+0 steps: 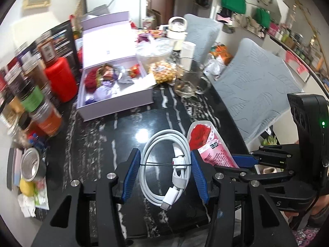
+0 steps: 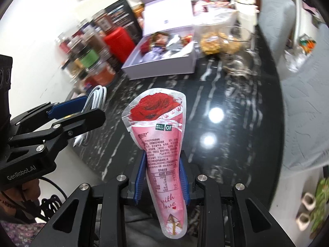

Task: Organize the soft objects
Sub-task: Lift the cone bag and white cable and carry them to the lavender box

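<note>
My left gripper [image 1: 164, 162] is shut on a coiled white cable [image 1: 166, 168], its blue pads pressing both sides of the coil above the black marble table [image 1: 107, 142]. My right gripper [image 2: 162, 175] is shut on a pink cone-shaped rose packet [image 2: 158, 135], held upright above the table. The packet [image 1: 207, 146] and the right gripper's blue finger [image 1: 244, 159] show just right of the cable in the left wrist view. The left gripper [image 2: 67, 111] with the cable [image 2: 96, 98] shows at the left of the right wrist view. An open lilac box [image 1: 115, 100] of wrapped sweets lies farther back.
Jars [image 1: 30, 94] and a red canister [image 1: 61, 78] line the left wall. A tin can [image 1: 30, 164] and a lemon [image 1: 26, 187] sit near left. A glass pitcher [image 1: 191, 78], a snack bag [image 1: 162, 72] and a white kettle [image 1: 176, 28] stand behind. Grey-covered chairs [image 1: 257, 90] flank the right edge.
</note>
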